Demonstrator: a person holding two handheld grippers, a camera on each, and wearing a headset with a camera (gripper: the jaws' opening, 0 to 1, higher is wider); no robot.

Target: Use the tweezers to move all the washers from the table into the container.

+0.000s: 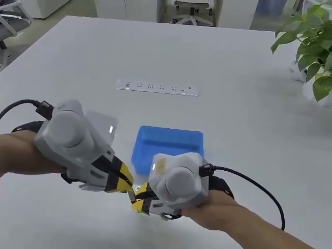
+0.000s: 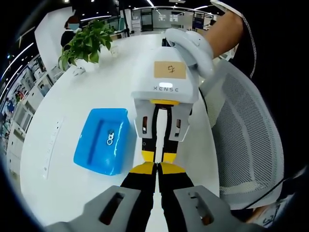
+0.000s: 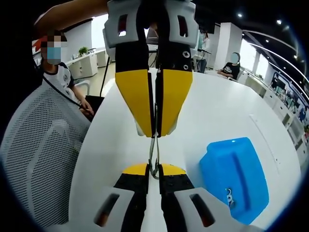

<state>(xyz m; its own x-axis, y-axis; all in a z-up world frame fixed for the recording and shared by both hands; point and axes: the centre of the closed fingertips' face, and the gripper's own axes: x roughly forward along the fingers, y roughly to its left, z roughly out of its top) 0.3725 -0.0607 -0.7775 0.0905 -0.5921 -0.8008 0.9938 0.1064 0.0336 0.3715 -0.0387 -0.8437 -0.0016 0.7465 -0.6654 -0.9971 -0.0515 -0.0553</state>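
Standing in an open office, one white table (image 1: 233,62) bears one blue container (image 1: 168,140) holding two washers (image 2: 110,140), while the left gripper (image 2: 157,167) and right gripper (image 3: 154,170) both clamp one tweezers (image 3: 154,150).

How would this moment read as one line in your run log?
left gripper: shut on tweezers | right gripper: shut on same tweezers | blue container: on table beside them, washers inside

Pale grey housings (image 1: 70,132) carry yellow-and-black fingers (image 3: 137,96) and black cables (image 1: 249,182).
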